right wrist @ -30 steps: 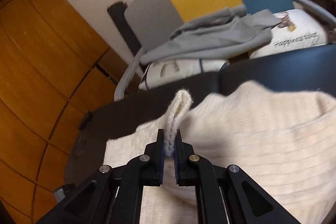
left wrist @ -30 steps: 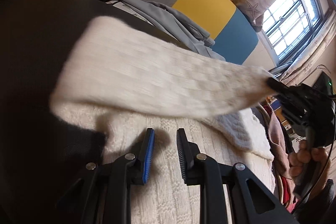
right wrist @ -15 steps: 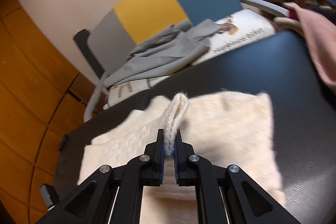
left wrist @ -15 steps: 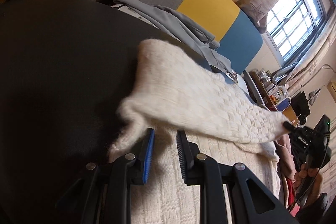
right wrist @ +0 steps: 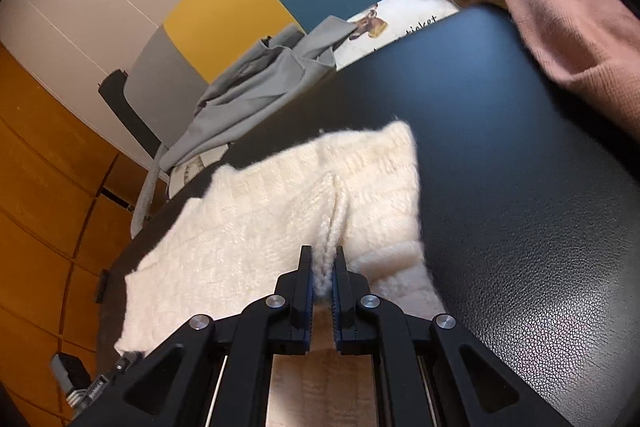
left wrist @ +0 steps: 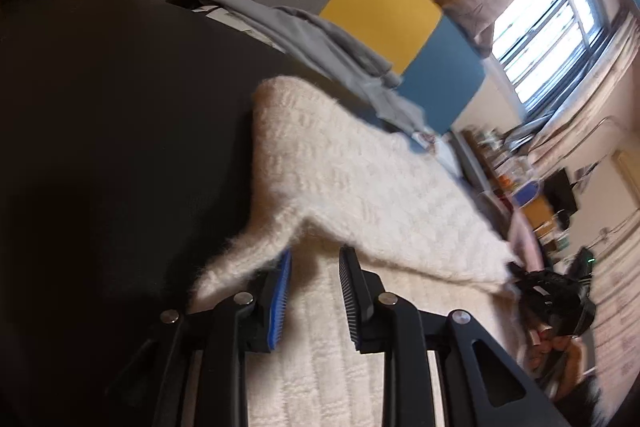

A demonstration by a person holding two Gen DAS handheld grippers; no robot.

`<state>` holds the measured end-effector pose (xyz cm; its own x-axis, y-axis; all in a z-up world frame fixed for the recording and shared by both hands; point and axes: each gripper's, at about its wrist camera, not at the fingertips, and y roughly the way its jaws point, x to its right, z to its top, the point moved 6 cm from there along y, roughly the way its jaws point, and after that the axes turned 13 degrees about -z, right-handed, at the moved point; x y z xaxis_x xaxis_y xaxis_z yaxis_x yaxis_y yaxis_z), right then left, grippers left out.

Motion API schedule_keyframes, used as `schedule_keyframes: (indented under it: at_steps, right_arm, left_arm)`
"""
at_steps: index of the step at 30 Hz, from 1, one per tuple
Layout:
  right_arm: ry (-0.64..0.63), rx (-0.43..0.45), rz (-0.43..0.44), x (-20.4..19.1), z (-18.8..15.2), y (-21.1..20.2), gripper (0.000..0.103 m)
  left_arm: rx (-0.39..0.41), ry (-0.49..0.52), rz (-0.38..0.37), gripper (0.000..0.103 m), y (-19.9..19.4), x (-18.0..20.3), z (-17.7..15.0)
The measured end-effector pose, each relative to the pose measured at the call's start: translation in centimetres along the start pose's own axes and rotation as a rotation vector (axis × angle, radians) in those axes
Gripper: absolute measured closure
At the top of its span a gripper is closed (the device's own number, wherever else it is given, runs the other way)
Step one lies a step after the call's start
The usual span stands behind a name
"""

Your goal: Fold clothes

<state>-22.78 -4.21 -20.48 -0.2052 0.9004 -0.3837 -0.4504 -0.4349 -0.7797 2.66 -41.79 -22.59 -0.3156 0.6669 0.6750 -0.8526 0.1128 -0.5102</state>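
The right gripper (right wrist: 320, 277) is pinching a doubled edge of the cream sweater (right wrist: 280, 223); the knit fold sits between its pressed pads and runs straight ahead from the fingertips. From this pinch the sweater lies forward and to the left on the black table (right wrist: 520, 187), with its long axis going from the near left corner to the far right. In the left view this same panel is lifted and stretched like a band across the picture, from the far edge of the table down to the right gripper (left wrist: 548, 291) at the right side.

The left gripper (left wrist: 314, 275) is spread and holds nothing. It hovers low over the lower layer of the sweater (left wrist: 360, 187), and a hanging corner of the lifted panel is just beside, maybe touching, its blue left pad. So the left gripper is nearer to this loose corner, and I judge the coming move depends on it: the panel must be laid along its long axis, over the layer under the left gripper.

Behind the table a chair (right wrist: 256, 7) carries grey clothes (right wrist: 256, 83) and a white cushion (right wrist: 400, 15) with a printed cow and a word that ends in "ticket"; the rest is hidden. A pink garment (right wrist: 568, 27) lies at the far right of the table
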Motion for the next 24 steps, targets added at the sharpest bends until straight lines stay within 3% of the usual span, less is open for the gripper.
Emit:
schedule_keyframes:
  at_steps: [5,10,14,18,24]
  right_arm:
    - [-0.011,0.025,0.002,0.6,-0.7,-0.9,0.095]
    - [-0.019,-0.009,0.001,1.8,-1.3,0.3,0.095]
    - [0.001,0.032,0.026,1.9,-0.8,-0.9,0.091]
    - [-0.063,0.155,-0.052,0.6,0.4,-3.5,0.090]
    - [-0.231,0.115,-0.047,-3.7,-1.2,-2.2,0.090]
  left_arm:
    - [0.014,-0.045,-0.008,0.079,-1.0,-1.1,-0.6]
    - [-0.028,0.019,0.010,0.079,-2.0,0.3,-1.4]
    - [-0.049,0.090,0.017,0.079,-2.8,2.0,-1.8]
    - [-0.021,0.222,0.003,0.079,-4.0,5.5,-1.4]
    - [-0.034,0.225,-0.001,0.079,-0.7,5.9,1.7]
